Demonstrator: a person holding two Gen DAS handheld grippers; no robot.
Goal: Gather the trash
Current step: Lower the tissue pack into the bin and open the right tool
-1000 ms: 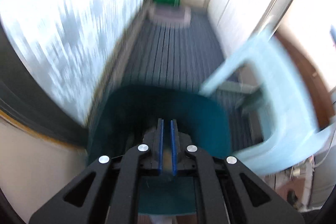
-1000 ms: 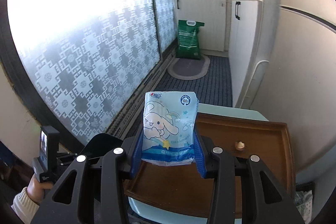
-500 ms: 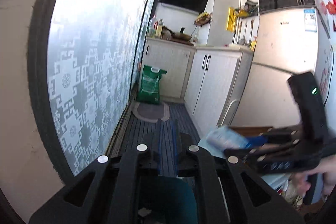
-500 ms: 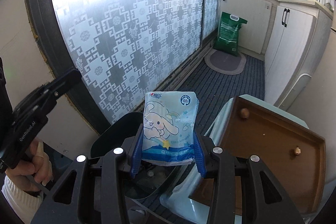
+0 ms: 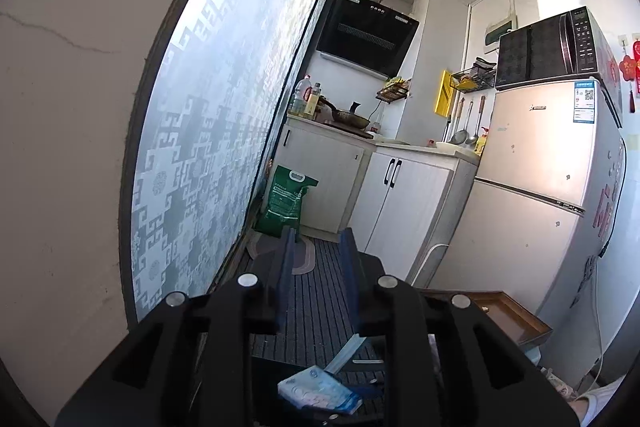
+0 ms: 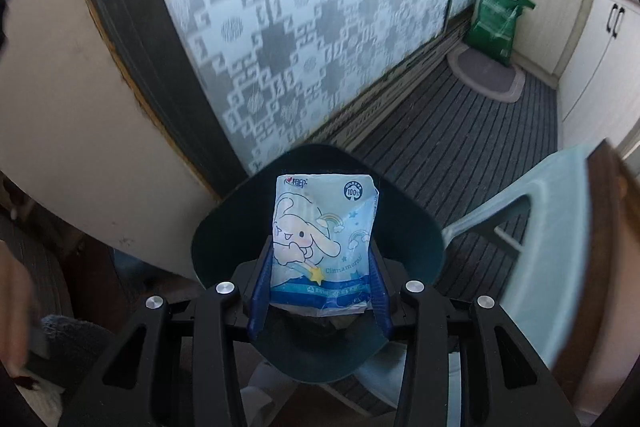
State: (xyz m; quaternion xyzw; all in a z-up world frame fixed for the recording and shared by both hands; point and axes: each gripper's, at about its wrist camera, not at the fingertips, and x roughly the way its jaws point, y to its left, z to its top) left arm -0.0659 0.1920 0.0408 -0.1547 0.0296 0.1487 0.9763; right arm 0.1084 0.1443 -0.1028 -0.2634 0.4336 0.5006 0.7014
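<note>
- While the right gripper point(image 6: 318, 259) pointed steeply down, its blue fingers point(image 6: 258, 291) pinched the sides of a pale blue tissue packet printed with a white cartoon dog point(image 6: 322, 243).
- That packet hung directly above the open mouth of a dark teal plastic trash bin point(image 6: 416, 227).
- Just right of the bin stood a light blue plastic stool point(image 6: 548, 227), with a brown wooden tray point(image 6: 612, 195) on top.
- Beyond the bin, a frosted patterned glass door point(image 6: 304, 27) ran along the striped floor.
- The left gripper point(image 5: 318, 267) pointed roughly level into the kitchen, its jaws opening with nothing between them.
</note>
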